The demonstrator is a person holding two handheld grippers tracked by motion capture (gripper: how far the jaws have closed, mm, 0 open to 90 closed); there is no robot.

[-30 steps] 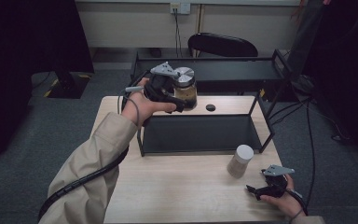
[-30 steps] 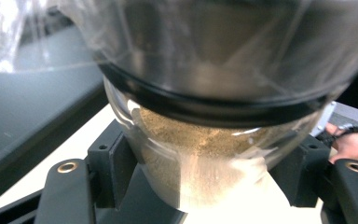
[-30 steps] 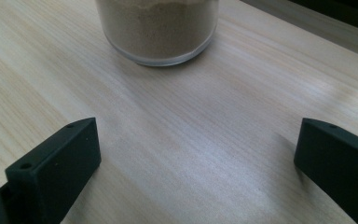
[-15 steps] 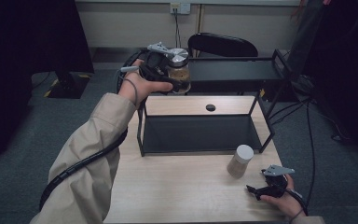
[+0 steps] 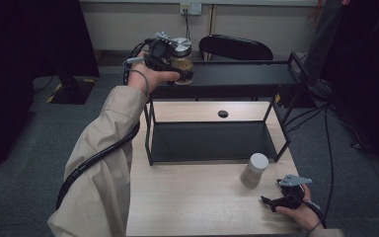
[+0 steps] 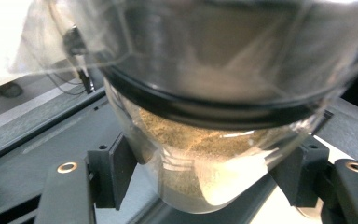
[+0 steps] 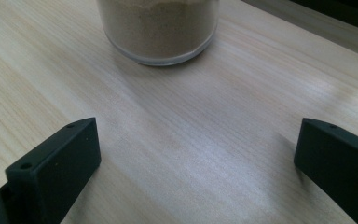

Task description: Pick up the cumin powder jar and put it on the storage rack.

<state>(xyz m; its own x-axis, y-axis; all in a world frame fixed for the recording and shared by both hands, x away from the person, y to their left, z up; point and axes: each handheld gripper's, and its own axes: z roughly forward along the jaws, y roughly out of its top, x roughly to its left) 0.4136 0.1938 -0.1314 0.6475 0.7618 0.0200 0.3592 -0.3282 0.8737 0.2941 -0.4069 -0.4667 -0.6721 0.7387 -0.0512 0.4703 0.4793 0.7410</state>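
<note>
On the wooden table (image 5: 192, 197) stands a black two-tier rack (image 5: 212, 143), and the left tongs (image 5: 170, 57), clamped on a powder-filled glass jar (image 5: 181, 61), hold it just above the rack's upper shelf (image 5: 242, 79), probably to set it there. A second, white-lidded jar (image 5: 254, 170) waits on the table beside the right tongs (image 5: 281, 200), whose jaws stand wide apart and empty.

A black chair (image 5: 235, 48) is seen beyond the table (image 5: 197, 207). Black cables (image 5: 325, 143) are draped over grey carpet (image 5: 29, 148); a wall socket (image 5: 190, 8) is mounted above.
</note>
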